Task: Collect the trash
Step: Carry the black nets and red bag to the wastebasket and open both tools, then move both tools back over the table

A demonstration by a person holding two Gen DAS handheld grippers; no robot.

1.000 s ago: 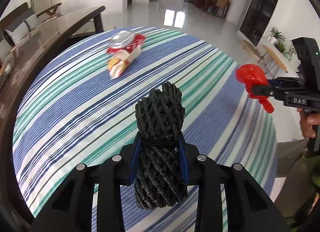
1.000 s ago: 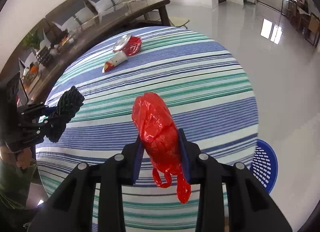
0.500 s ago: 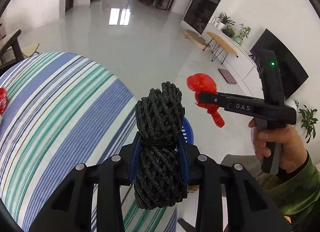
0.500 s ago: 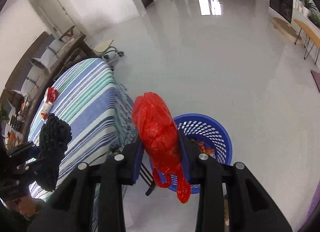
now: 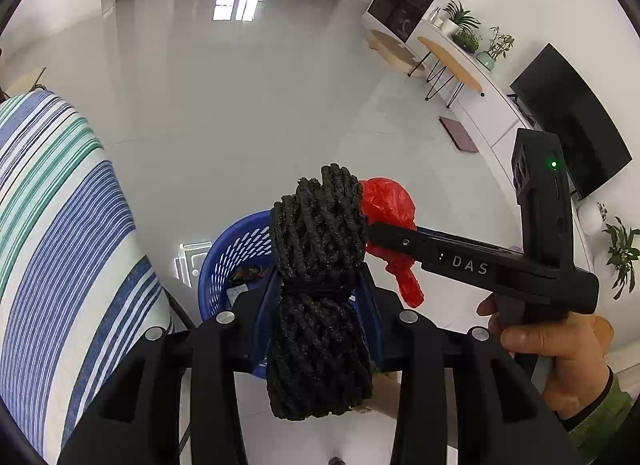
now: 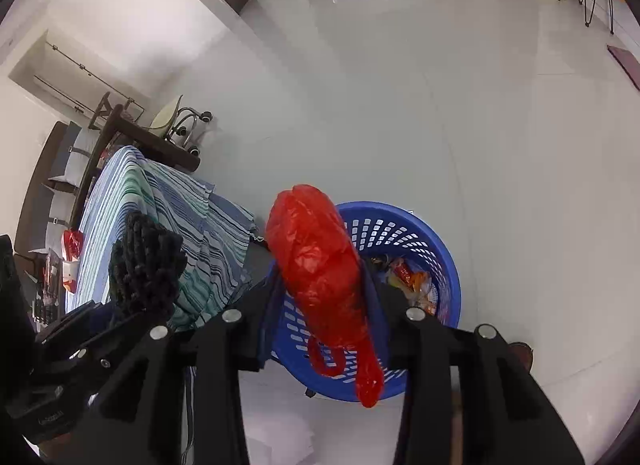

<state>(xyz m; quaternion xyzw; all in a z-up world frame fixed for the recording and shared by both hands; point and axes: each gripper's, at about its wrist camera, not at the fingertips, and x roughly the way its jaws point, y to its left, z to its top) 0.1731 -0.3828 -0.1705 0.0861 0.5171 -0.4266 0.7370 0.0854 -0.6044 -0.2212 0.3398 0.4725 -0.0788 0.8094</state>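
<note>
My left gripper (image 5: 318,293) is shut on a bundle of black foam net (image 5: 320,265) and holds it over the near side of the blue trash basket (image 5: 232,241). My right gripper (image 6: 324,289) is shut on a crumpled red plastic bag (image 6: 320,265), held above the basket's (image 6: 436,237) left rim. The basket stands on the floor and holds several wrappers (image 6: 412,277). In the left wrist view the right gripper (image 5: 376,233) with the red bag (image 5: 390,201) is just behind the net. In the right wrist view the left gripper (image 6: 136,305) and net (image 6: 146,261) are at the left.
The striped tablecloth (image 5: 48,225) hangs at the left, right beside the basket; red and white packets (image 6: 72,253) still lie on it. A dark wooden table (image 6: 160,141) and a wheeled chair (image 6: 188,121) stand beyond. Open grey floor (image 5: 240,113) lies ahead.
Both grippers swung away from the table to the right and down toward the basket, still holding the net and the red bag. They are now close together above it.
</note>
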